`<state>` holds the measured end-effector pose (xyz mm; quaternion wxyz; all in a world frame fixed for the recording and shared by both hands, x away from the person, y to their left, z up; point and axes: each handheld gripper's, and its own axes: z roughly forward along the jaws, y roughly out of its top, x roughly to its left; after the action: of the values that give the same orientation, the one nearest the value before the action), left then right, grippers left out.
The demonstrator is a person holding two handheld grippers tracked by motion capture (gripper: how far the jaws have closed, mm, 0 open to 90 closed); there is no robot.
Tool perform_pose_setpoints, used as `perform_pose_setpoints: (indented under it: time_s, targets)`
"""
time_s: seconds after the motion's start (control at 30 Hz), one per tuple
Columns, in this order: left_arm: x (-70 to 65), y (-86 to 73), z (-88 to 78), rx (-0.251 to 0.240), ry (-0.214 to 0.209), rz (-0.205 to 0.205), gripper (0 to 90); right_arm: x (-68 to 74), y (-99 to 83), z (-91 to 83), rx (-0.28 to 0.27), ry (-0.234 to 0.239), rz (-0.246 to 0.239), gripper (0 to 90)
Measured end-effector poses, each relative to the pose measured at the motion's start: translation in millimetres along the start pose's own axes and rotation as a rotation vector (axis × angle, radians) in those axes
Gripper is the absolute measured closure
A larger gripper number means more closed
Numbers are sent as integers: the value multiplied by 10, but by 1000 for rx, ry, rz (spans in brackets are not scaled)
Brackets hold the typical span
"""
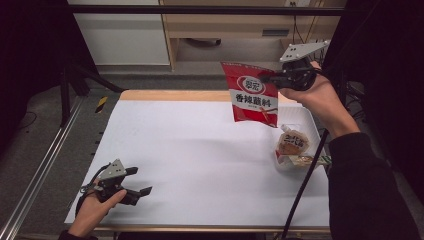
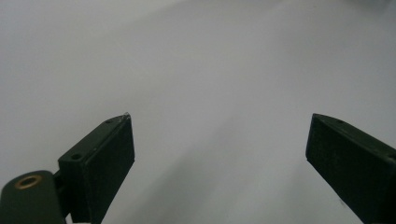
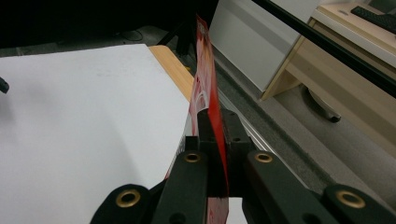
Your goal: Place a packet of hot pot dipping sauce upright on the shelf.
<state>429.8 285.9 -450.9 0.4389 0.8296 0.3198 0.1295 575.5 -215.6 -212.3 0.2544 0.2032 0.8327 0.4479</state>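
Two grippers are showing: the left gripper and the right gripper. One red packet is hanging above the table. Two smaller packets are lying together at the table's right edge.

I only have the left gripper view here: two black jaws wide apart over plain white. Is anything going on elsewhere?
Observer: Yes. The right tool is shut on a flat red plastic sauce packet, held up above the white table sheet.
Operator: Held flat or on edge?
Observer: It hangs upright, pinched at its right edge.
Operator: Anything else on the table?
Observer: Two smaller pale snack pouches lie near the right edge.
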Motion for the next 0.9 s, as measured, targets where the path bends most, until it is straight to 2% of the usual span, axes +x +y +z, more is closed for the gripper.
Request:
perform_pose_setpoints:
  time_s: [0.57, 0.9]
  targets:
    - [19, -18, 1, 10, 35, 12, 77, -67, -75, -128, -28, -26, 17, 896]
    - [13, -21, 2, 10, 37, 17, 77, -122, -166, -247, -51, -65, 40, 897]
